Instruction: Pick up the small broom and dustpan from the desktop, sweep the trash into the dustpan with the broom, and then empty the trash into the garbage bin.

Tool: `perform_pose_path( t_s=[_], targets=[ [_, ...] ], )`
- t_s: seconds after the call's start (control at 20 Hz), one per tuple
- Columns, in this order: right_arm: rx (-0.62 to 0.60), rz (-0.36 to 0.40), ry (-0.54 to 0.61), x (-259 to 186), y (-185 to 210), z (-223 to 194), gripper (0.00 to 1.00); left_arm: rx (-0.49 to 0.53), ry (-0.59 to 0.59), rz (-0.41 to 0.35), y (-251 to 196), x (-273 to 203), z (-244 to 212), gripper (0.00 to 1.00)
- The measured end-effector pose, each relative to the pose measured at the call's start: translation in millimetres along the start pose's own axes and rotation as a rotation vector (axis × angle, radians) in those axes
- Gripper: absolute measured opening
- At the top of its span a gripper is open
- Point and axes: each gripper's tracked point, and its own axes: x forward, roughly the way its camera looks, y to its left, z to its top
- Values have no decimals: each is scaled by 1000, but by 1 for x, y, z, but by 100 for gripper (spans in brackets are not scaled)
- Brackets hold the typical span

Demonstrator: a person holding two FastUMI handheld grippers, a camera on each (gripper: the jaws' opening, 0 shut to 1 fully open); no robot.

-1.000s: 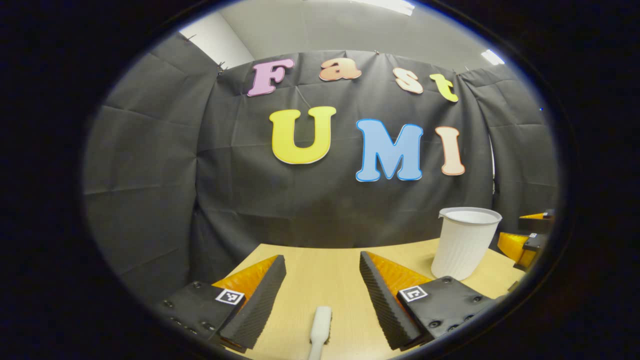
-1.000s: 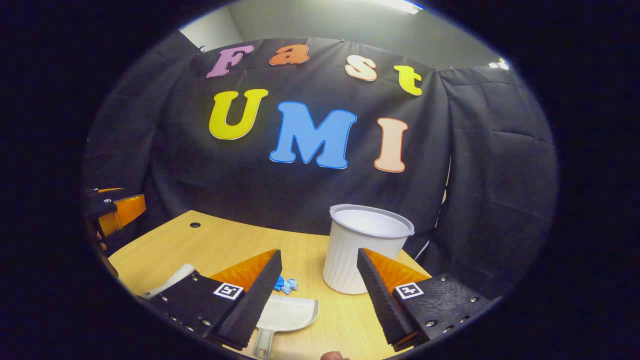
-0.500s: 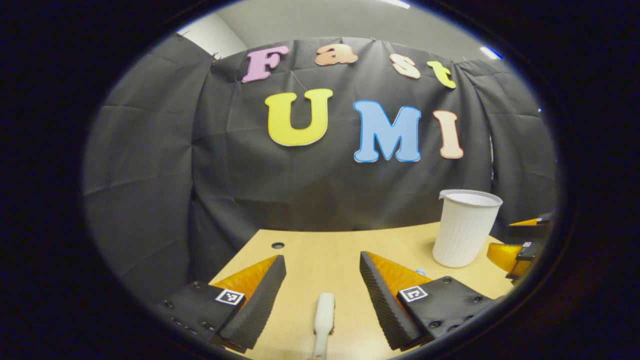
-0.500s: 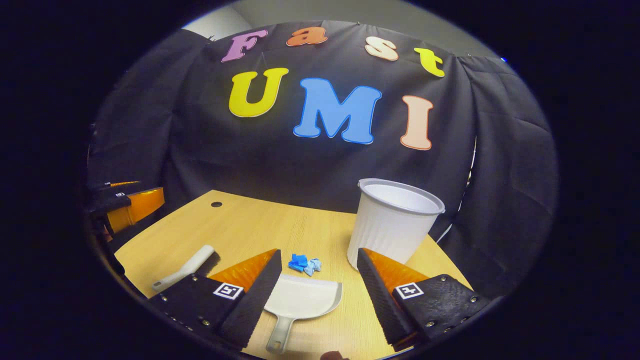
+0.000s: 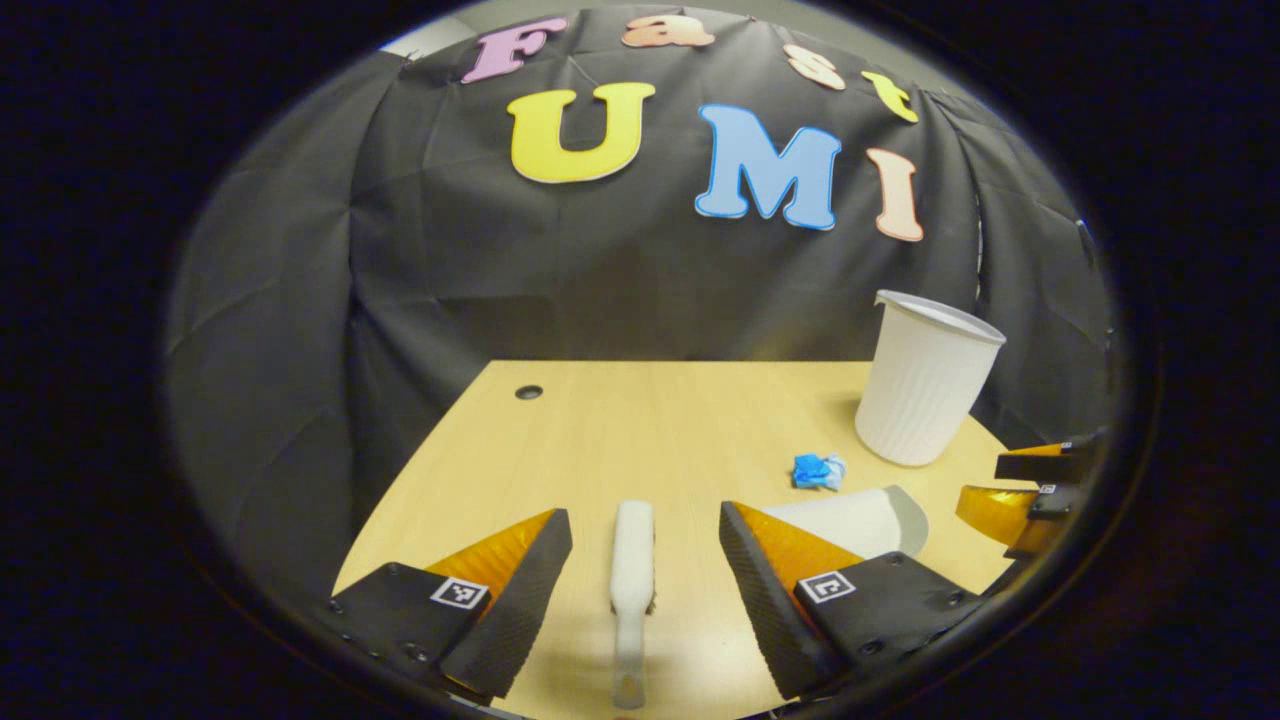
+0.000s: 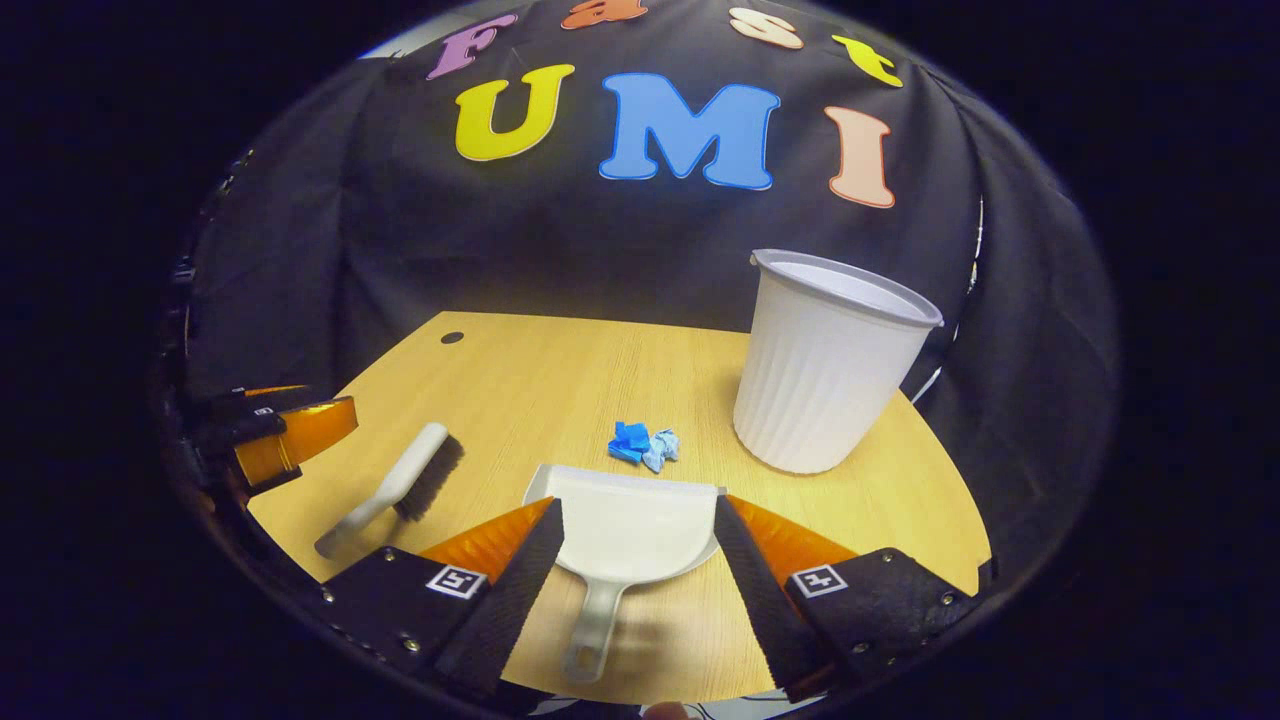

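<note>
In the left gripper view the small white broom (image 5: 631,570) lies on the wooden desk (image 5: 640,420), its handle pointing toward me between the open fingers of my left gripper (image 5: 645,545). In the right gripper view the white dustpan (image 6: 628,530) lies flat, its handle between the open fingers of my right gripper (image 6: 638,535). Crumpled blue trash (image 6: 642,444) sits just beyond the dustpan's mouth. The white ribbed garbage bin (image 6: 828,372) stands upright at the right. Broom (image 6: 400,485) and left gripper (image 6: 275,435) appear at the left there. Trash (image 5: 818,470), dustpan (image 5: 850,518) and bin (image 5: 925,380) also appear in the left gripper view.
A small round cable hole (image 6: 452,338) sits near the desk's far left corner. Black cloth walls the desk at the back and sides. The right gripper (image 5: 1035,490) shows at the right edge of the left gripper view.
Both cameras have tilted down toward the desk. The broom handle and the dustpan handle now lie farther in between each gripper's fingers. Nothing has been taken hold of.
</note>
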Motion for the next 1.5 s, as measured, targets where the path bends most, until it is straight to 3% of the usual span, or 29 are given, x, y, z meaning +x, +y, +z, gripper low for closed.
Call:
perform_pose_path(
  t_s=[0.45, 0.9, 1.45, 1.5],
  targets=[
    [-15, 29, 198, 18, 11, -39, 95, 3, 271, -13, 7, 28, -69, 96],
    [35, 15, 409, 32, 15, -84, 95, 33, 452, -32, 17, 46, -117, 97],
    [77, 27, 565, 57, 29, -125, 95, 39, 547, -43, 24, 73, -147, 97],
    [74, 25, 574, 60, 28, -127, 90, 43, 547, -41, 24, 75, -147, 93]
  ],
)
